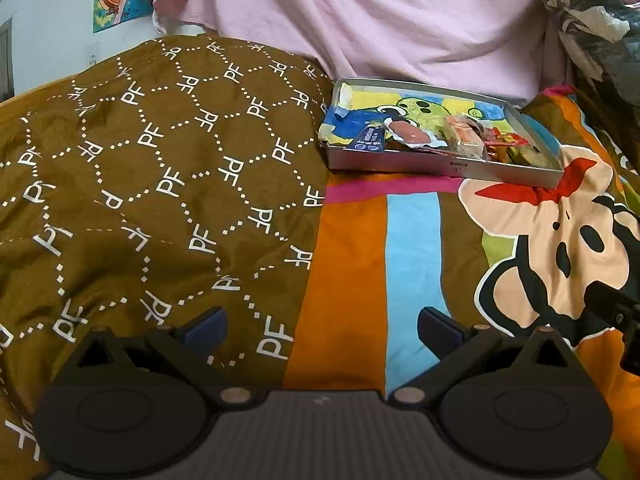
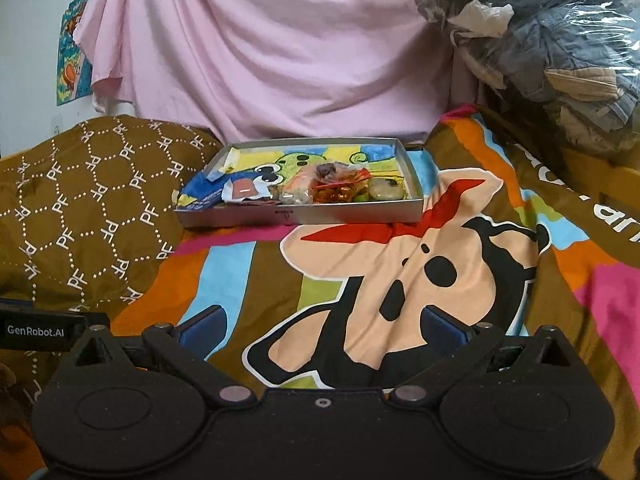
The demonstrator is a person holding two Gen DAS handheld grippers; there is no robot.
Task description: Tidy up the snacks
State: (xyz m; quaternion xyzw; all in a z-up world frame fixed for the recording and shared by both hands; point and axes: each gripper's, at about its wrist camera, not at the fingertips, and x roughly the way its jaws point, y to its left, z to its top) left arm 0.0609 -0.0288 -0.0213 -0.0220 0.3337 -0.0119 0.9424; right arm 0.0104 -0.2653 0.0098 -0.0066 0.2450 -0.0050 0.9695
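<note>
A shallow grey box (image 1: pixel 440 169) (image 2: pixel 300 216) with a cartoon picture on its floor lies on the bed ahead of both grippers. Several wrapped snacks (image 1: pixel 440 138) (image 2: pixel 340 190) are heaped along its near side: a blue packet, a white-and-red one, clear bags and red-and-gold wrappers. My left gripper (image 1: pixel 322 330) hangs open over the bedspread, well short of the box. My right gripper (image 2: pixel 322 330) is open too, nothing between its blue-padded fingers (image 2: pixel 202 330), above the cartoon monkey print.
A brown patterned pillow (image 1: pixel 140 168) (image 2: pixel 80 208) lies left of the box. Pink cloth (image 1: pixel 360 20) (image 2: pixel 260 60) hangs behind. A clear bag of clothes (image 2: pixel 540 48) is piled at the back right. The other gripper's body (image 2: pixel 44 330) shows at the left edge.
</note>
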